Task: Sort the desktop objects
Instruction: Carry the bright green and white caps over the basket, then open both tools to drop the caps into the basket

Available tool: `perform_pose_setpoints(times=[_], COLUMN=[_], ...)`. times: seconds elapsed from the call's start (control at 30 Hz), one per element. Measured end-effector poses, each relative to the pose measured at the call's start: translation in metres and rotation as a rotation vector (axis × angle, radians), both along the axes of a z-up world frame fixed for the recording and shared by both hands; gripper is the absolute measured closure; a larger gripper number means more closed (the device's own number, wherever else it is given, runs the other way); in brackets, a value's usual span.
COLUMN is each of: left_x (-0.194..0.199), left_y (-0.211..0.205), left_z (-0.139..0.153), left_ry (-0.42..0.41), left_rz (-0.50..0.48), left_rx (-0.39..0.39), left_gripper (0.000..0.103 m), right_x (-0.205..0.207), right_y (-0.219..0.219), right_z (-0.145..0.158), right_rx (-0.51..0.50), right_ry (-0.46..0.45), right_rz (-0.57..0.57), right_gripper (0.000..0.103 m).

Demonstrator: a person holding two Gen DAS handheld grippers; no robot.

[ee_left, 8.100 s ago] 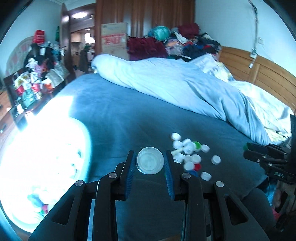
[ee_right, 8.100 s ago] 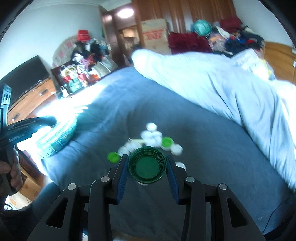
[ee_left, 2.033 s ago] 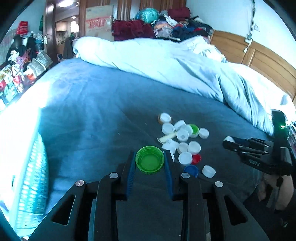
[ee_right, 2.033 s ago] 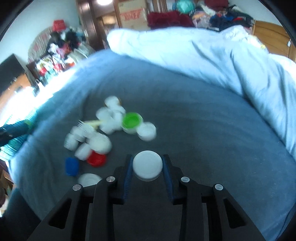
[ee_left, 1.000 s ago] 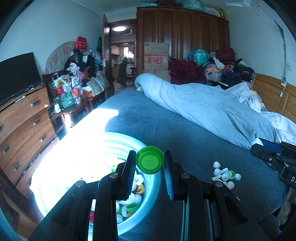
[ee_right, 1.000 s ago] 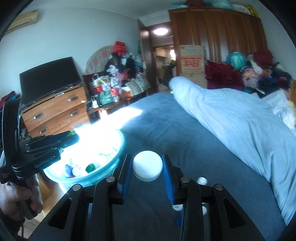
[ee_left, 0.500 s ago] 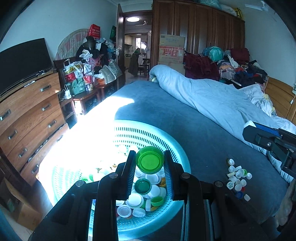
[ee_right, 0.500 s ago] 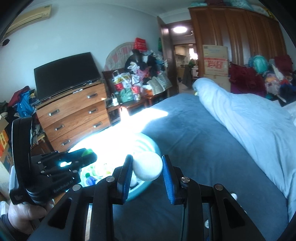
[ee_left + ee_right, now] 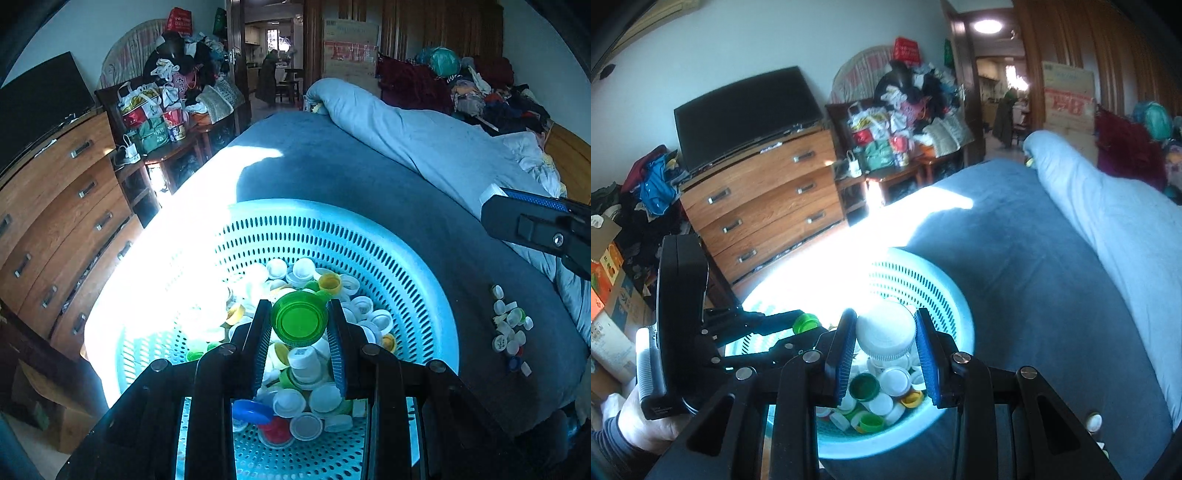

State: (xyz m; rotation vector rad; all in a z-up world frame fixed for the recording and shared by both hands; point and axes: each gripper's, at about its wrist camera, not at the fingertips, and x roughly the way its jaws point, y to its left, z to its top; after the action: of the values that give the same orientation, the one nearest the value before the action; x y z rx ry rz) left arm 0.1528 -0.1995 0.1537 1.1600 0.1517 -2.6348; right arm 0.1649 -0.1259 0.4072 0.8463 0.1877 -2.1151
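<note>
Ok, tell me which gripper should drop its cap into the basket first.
Left, probably. The left gripper holds its green cap over the basket middle; the right gripper's white cap sits nearer the rim.

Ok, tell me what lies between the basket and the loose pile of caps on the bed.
Nothing but bare blue bedspread. The left wrist view shows that stretch empty between the basket rim and the loose caps; the right claw hangs above it.

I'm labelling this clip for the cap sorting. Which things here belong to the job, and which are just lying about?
Job:
- green cap in left gripper
- white cap in right gripper
- perforated basket
- loose caps on the bed

Lying about:
- TV
- dresser
- duvet
- cardboard box
</note>
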Motion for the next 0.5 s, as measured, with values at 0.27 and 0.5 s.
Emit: perform_pose_setpoints(times=[0.27, 0.5], left_x=[-0.021, -0.052], left_y=[-0.057, -0.083], left_z=[0.004, -0.011], left_ry=[-0.09, -0.216], left_rz=[0.025, 0.001], left_rx=[0.04, 0.063], left_gripper=[0.077, 0.077], right_x=[-0.046, -0.079], right_y=[-0.056, -0.096], right_z=[-0.009, -0.037], right_rx=[0.125, 0.191], right_ry=[-0.114, -0.26], right_rz=[0.071, 0.085], right_gripper=[0.068, 0.068])
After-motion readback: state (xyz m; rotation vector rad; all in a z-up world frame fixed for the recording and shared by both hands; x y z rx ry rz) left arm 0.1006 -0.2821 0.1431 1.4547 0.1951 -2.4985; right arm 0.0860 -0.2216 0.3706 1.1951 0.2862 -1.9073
